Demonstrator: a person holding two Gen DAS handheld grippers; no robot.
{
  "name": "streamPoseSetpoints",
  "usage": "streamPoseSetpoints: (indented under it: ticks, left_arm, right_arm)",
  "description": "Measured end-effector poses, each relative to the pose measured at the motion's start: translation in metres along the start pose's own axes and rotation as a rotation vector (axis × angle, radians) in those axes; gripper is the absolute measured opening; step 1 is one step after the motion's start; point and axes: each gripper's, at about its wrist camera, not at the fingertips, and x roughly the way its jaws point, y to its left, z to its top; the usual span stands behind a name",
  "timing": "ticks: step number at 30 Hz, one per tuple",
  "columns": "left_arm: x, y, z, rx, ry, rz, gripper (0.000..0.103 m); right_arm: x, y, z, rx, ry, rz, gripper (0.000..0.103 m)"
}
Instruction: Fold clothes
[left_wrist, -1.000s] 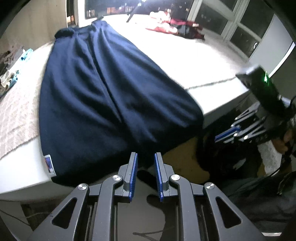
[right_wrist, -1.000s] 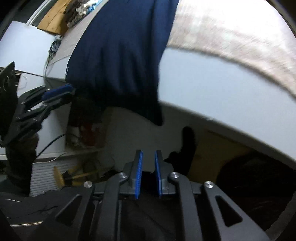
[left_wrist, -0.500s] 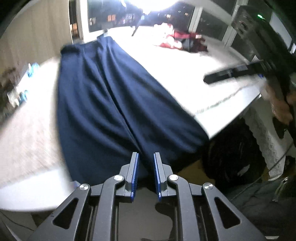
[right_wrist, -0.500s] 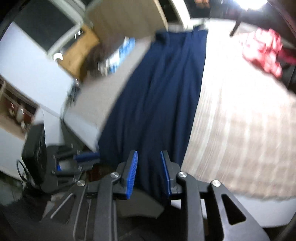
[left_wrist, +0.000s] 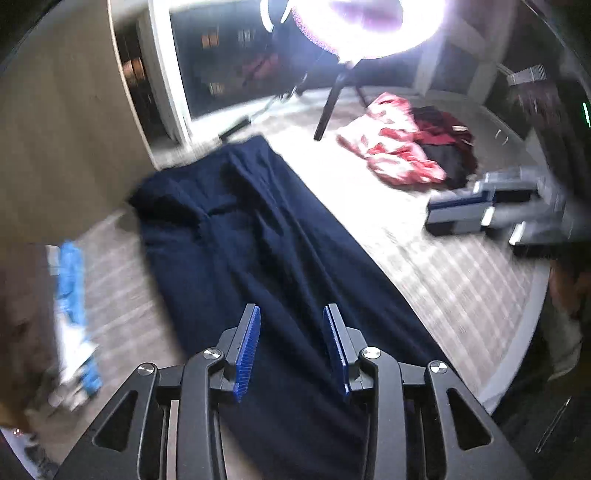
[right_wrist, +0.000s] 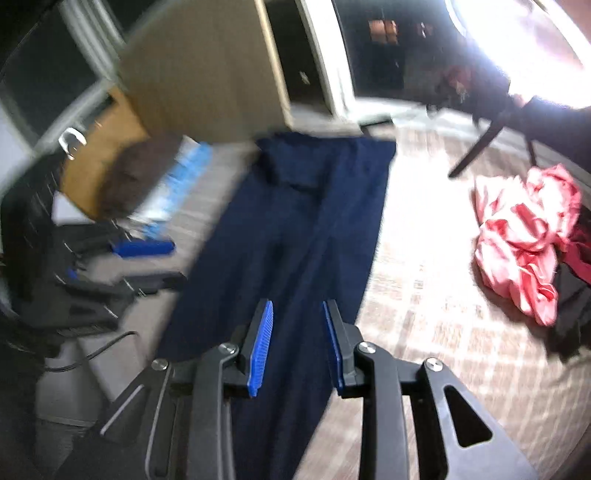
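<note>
A long navy garment (left_wrist: 240, 229) lies flat along the table, running away from me; the right wrist view shows it too (right_wrist: 314, 221). My left gripper (left_wrist: 291, 310) hovers above its near half, its jaws opening, with nothing between the blue pads. My right gripper (right_wrist: 297, 306) hangs over the same near stretch, open and empty. Each gripper shows blurred in the other's view: the right one (left_wrist: 480, 210) over the cloth at the right, the left one (right_wrist: 140, 247) at the left edge.
A beige checked tablecloth (left_wrist: 443, 280) covers the table. A pile of pink and red clothes (left_wrist: 391, 158) (right_wrist: 517, 236) lies at the far right. A bright ring light (left_wrist: 369, 22) on a tripod stands at the back. Blue and white packets (left_wrist: 70, 266) line the left side.
Both grippers have swung from below the table's near edge up and over the garment. The jaws of both have widened. The pictures are blurred by the motion.
</note>
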Motion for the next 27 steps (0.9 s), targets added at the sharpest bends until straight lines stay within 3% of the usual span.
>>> streamPoseSetpoints:
  ticks: [4,8,15,17,18,21,23,24,27]
  left_arm:
    - [0.06,0.022,0.032,-0.048,0.073,-0.035,0.034]
    - [0.104,0.04,0.05,-0.084,0.131,-0.049,0.034]
    - [0.133,0.036,0.061,-0.053,0.188,-0.077,0.03]
    - [0.136,0.032,0.063,-0.033,0.192,-0.081,0.02]
    - [0.135,0.03,0.063,-0.025,0.19,-0.082,0.007]
    - [0.127,0.031,0.061,-0.012,0.169,0.017,0.0]
    - [0.123,0.041,0.056,-0.039,0.171,0.088,0.0]
    - [0.118,0.045,0.056,-0.053,0.16,0.07,0.0]
    - [0.103,0.053,0.062,-0.084,0.105,-0.015,0.018]
  right_arm:
    - [0.06,-0.039,0.013,0.068,0.081,0.034,0.027]
    - [0.083,-0.057,0.021,0.073,0.094,0.035,0.027]
    - [0.098,-0.055,0.03,-0.02,0.108,0.032,0.027]
    - [0.106,-0.054,0.03,-0.043,0.126,0.002,0.027]
    - [0.11,-0.053,0.03,-0.054,0.135,-0.013,0.027]
    - [0.11,-0.057,0.027,-0.06,0.138,-0.035,0.027]
    - [0.106,-0.058,0.024,-0.069,0.132,-0.047,0.027]
    - [0.105,-0.058,0.024,-0.082,0.139,-0.049,0.027]
    - [0.103,-0.063,0.029,-0.081,0.17,-0.03,0.027]
